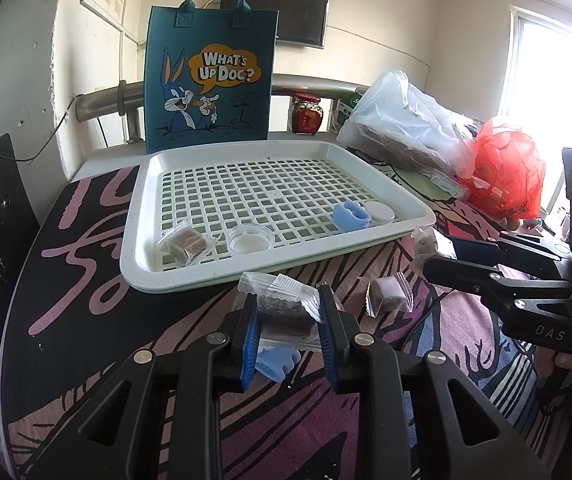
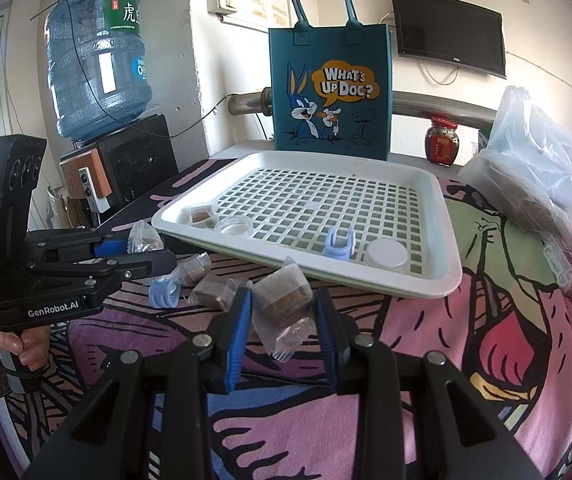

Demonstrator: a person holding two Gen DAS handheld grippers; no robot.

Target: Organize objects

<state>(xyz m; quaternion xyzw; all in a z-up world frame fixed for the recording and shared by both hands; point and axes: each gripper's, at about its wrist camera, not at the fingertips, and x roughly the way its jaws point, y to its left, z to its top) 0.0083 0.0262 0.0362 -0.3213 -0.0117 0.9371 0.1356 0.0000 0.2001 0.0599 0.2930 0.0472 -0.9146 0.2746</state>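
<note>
A white slotted tray (image 1: 166, 264) (image 2: 438, 280) holds a wrapped brown cube (image 1: 186, 244) (image 2: 201, 214), a clear dish (image 1: 249, 240) (image 2: 235, 226), a blue clip (image 1: 349, 216) (image 2: 340, 243) and a white lid (image 1: 380, 212) (image 2: 386, 254). My left gripper (image 1: 288, 312) (image 2: 146, 250) is shut on a wrapped brown cube (image 1: 284, 312) (image 2: 144, 238) above the cloth. My right gripper (image 2: 282, 308) (image 1: 430, 254) is shut on another wrapped cube (image 2: 282, 300) (image 1: 424, 242) by the tray's front edge. A second blue clip (image 1: 278, 362) (image 2: 163, 292) and loose wrapped cubes (image 1: 386, 294) (image 2: 210, 290) lie on the cloth.
A teal Bugs Bunny bag (image 1: 210, 80) (image 2: 330, 92) stands behind the tray. A red-lidded jar (image 1: 307, 114) (image 2: 442, 140), a clear plastic bag (image 1: 410, 120) (image 2: 546, 176) and a red bag (image 1: 506, 172) sit at the right. A water bottle (image 2: 94, 64) stands at the left.
</note>
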